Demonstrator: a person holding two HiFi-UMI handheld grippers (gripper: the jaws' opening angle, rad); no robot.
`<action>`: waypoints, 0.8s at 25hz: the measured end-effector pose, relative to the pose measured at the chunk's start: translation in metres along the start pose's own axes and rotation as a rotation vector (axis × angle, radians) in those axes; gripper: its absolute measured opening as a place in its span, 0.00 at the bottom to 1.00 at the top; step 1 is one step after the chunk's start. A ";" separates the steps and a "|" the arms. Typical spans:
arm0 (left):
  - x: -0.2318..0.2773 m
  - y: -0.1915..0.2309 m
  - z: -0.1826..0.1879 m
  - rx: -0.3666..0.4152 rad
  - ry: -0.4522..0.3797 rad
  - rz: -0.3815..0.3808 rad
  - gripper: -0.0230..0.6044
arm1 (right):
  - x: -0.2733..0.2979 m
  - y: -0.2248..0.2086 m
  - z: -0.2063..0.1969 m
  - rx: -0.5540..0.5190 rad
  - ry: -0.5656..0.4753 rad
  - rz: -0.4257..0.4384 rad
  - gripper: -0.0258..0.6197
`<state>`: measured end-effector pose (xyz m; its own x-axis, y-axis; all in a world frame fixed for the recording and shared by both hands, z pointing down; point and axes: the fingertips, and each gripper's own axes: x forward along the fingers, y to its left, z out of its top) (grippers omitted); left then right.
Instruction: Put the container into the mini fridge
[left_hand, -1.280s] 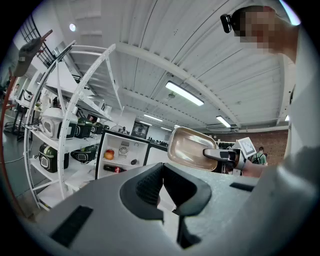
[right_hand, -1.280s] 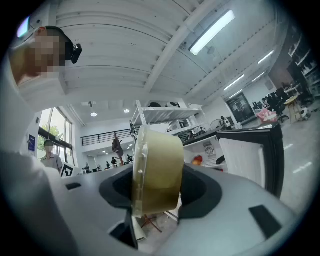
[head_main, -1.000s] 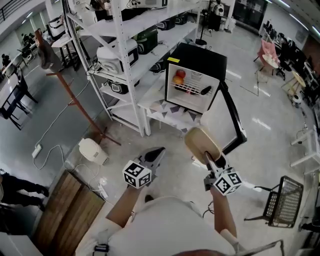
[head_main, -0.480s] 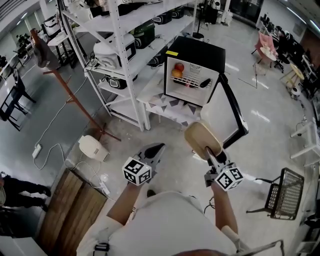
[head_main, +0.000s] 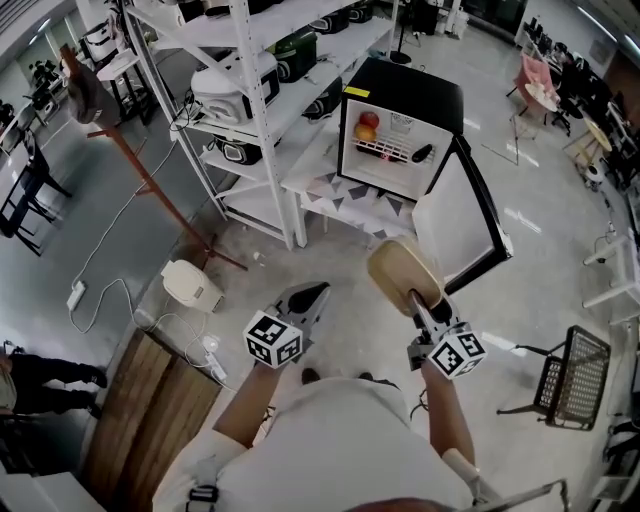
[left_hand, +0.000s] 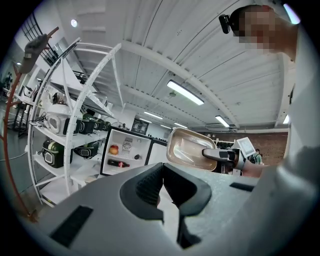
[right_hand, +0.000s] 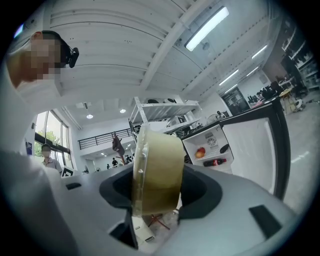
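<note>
My right gripper (head_main: 414, 302) is shut on the rim of a beige, lidded plastic container (head_main: 402, 272), holding it on edge above the floor. In the right gripper view the container (right_hand: 158, 167) fills the gap between the jaws. The black mini fridge (head_main: 402, 135) stands on a low white table (head_main: 325, 195) ahead, with its door (head_main: 462, 225) swung open to the right. Fruit (head_main: 367, 125) and a dark bottle lie on its shelves. My left gripper (head_main: 308, 298) is shut and empty, left of the container. In the left gripper view the pads (left_hand: 150, 182) meet, with the fridge (left_hand: 125, 156) beyond them.
White metal shelving (head_main: 250, 90) with appliances stands left of the fridge. A white appliance (head_main: 192, 285) and cables lie on the floor at left, by a wooden bench (head_main: 150, 400). A black wire chair (head_main: 570, 378) is at right. A coat stand (head_main: 135, 160) leans at left.
The fridge looks a little nearer, and the white inner face of its door shows more. Both grippers keep their pose, and the container stays in the right one.
</note>
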<state>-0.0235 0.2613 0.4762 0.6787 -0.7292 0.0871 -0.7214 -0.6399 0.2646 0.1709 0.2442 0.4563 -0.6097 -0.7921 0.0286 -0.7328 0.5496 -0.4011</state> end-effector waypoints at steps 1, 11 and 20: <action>-0.003 0.002 -0.001 -0.001 0.003 -0.003 0.04 | 0.001 0.003 -0.002 0.001 -0.001 -0.005 0.39; -0.024 0.021 -0.009 -0.010 0.012 -0.051 0.04 | 0.001 0.028 -0.019 -0.015 -0.009 -0.063 0.39; -0.012 0.030 -0.012 -0.022 0.023 -0.072 0.04 | 0.008 0.014 -0.016 0.003 -0.022 -0.098 0.39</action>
<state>-0.0518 0.2538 0.4946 0.7317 -0.6757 0.0894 -0.6678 -0.6845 0.2924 0.1508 0.2495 0.4655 -0.5285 -0.8475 0.0482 -0.7875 0.4684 -0.4005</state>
